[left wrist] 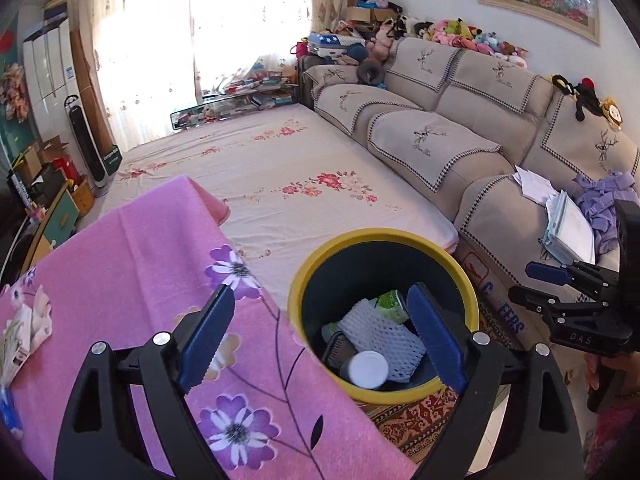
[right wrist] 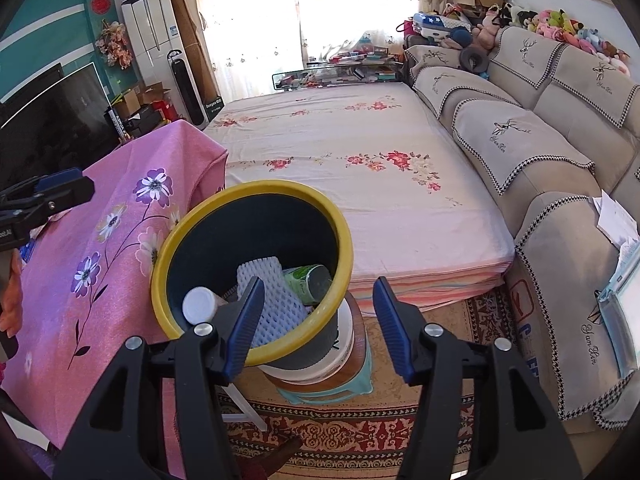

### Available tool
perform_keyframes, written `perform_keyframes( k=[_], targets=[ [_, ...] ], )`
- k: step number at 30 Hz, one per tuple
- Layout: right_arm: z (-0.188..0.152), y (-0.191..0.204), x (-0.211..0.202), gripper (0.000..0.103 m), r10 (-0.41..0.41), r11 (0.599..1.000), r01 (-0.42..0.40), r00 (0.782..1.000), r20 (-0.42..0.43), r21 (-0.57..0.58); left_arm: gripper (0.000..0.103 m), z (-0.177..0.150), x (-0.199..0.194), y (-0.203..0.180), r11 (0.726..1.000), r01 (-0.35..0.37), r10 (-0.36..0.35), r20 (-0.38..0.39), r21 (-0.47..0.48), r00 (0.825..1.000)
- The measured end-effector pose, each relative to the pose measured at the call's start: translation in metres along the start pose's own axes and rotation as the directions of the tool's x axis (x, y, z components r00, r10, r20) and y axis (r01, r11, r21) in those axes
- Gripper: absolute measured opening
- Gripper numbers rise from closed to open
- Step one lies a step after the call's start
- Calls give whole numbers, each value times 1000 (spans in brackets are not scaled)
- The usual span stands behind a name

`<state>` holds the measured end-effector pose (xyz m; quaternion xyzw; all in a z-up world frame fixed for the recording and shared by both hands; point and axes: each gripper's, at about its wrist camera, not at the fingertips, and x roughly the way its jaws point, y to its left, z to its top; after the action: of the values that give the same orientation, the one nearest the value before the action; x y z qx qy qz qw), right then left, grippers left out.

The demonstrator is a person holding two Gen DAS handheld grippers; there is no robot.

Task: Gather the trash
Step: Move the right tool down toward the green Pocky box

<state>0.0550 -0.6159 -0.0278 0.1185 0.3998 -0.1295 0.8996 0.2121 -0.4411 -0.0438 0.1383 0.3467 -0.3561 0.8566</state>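
looking through the left wrist camera, i have the left tongs [left wrist: 320, 340] spread wide with nothing between the blue pads, hanging over the yellow-rimmed dark plastic bin [left wrist: 472, 300]. that width suits a drop straight into the bin, i judge. inside lie a white foam net sleeve [left wrist: 376, 336], a green-labelled can [left wrist: 392, 300] and a white-capped bottle [left wrist: 366, 370], so the trash sits where it belongs. the bin stands just beside the bench under its pink flowered cloth [left wrist: 140, 260], close enough to sweep things across. on the cloth's far left edge a crumpled white wrapper [left wrist: 24, 328] remains, probably the next piece. the right tongs [left wrist: 536, 284] show at the right edge; from here i cannot tell their gap.

through the right wrist camera, the right tongs [right wrist: 316, 326] stand partly open and empty, poised near the bin's rim [right wrist: 256, 192]. the bin rests on a stack of a white tub and a wooden stool [right wrist: 352, 360] over the patterned rug [right wrist: 340, 436], which raises it toward bench height. the left tongs [right wrist: 60, 188] reach in over the cloth.
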Motion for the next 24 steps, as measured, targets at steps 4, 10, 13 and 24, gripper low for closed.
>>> perform_keyframes(
  k=[4, 10, 13, 24],
  targets=[
    [1, 14, -5, 54, 5, 1000, -5, 1000, 3, -27, 90, -17, -36, 30, 998, -20, 21, 20, -67, 1000],
    [8, 53, -7, 55, 26, 996, -25, 1000, 2, -90, 93, -53, -90, 84, 984, -86, 94, 44, -159, 995],
    [15, 83, -3, 55, 60, 989, -60, 998, -6, -137, 96, -79, -118, 115, 969, -120, 133, 50, -216, 990],
    [42, 277, 52, 55, 271, 860, -306, 952, -143, -409, 98, -207, -221, 237, 849, -344, 384, 21, -400, 923]
  ],
)
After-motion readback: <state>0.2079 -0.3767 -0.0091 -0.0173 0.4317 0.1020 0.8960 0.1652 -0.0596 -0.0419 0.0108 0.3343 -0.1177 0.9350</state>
